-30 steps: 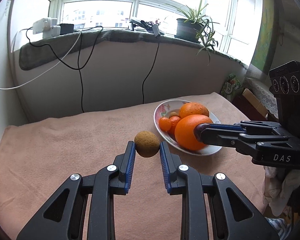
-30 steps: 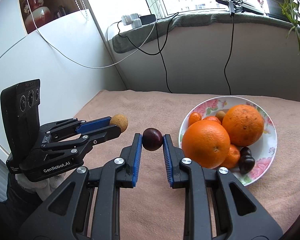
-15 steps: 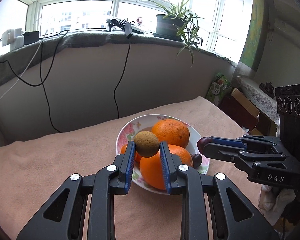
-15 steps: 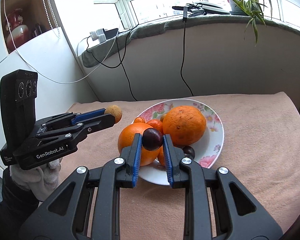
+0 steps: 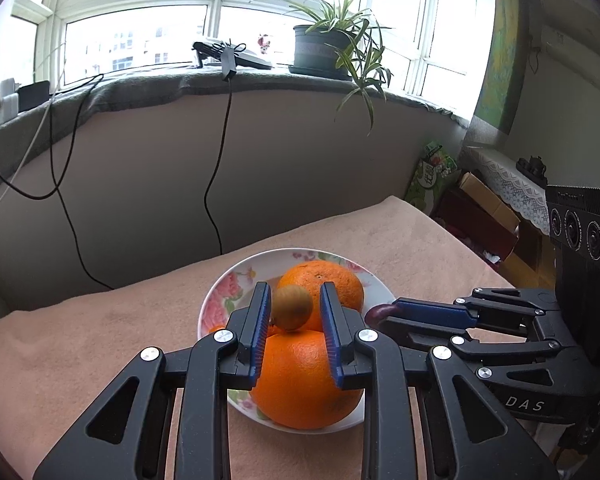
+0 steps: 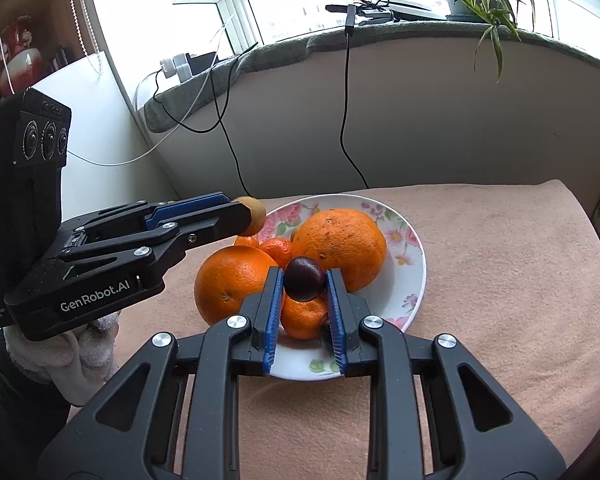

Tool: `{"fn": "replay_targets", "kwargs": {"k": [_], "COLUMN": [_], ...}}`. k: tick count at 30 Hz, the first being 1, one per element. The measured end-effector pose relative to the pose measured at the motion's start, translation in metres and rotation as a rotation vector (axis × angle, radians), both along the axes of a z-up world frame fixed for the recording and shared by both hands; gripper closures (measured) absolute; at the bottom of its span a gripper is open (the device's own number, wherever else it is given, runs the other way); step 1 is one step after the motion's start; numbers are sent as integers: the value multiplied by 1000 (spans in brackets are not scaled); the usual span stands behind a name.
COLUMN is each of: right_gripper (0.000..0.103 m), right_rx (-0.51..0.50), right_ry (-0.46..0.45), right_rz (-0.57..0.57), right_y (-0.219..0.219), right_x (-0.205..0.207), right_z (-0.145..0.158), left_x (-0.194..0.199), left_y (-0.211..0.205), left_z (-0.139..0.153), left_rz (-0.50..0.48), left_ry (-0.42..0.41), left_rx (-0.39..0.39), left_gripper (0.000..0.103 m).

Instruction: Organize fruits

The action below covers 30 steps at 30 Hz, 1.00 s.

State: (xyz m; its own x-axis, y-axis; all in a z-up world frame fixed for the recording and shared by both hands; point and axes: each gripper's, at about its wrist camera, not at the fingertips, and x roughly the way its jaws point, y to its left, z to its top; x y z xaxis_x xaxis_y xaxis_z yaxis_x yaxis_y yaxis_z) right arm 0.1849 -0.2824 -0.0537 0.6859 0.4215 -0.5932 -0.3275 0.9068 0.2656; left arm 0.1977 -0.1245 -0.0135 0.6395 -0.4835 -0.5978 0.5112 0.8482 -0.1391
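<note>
My left gripper (image 5: 294, 312) is shut on a small brown round fruit (image 5: 291, 307) and holds it above the flowered plate (image 5: 220, 300). In the right wrist view that same fruit (image 6: 253, 221) shows at the left gripper's tip, over the plate's left rim (image 6: 418, 276). My right gripper (image 6: 303, 286) is shut on a dark purple plum (image 6: 304, 283), held over the fruit pile. The plate carries two big oranges (image 6: 338, 249) (image 6: 230, 282) and several small tangerines (image 6: 277, 250). The plum's end (image 5: 378, 312) peeks out in the left wrist view.
The plate sits on a table under a pinkish cloth (image 6: 520, 280). A grey wall with hanging black cables (image 5: 216, 168) runs behind it, below a windowsill with a potted plant (image 5: 320, 52). Boxes (image 5: 488, 216) stand off the table's right side. A white-gloved hand (image 6: 66, 350) holds the left gripper.
Both grippers have carried their fruits across the cloth to above the plate: the brown fruit came in from the left, the plum from the plate's left side to over the pile.
</note>
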Motion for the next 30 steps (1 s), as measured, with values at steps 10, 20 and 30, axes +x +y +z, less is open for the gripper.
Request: {"fn": "replay_targets", "kwargs": {"k": [10, 20, 30], "right_gripper": [63, 42, 22], "right_rx": [7, 2, -33], "right_ry": [-21, -43, -98], "right_rz": [-12, -35, -85], "right_y": [-4, -9, -16], "right_x": [-14, -41, -69], "right_z": [6, 10, 20], "left_x": [-14, -46, -79], "left_y": [11, 20, 29], "left_z": [10, 18, 24], "left_rz": [23, 58, 128], "left_ry": [-15, -41, -52], "left_rx": [-23, -28, -38], "left_gripper": [73, 52, 23]}}
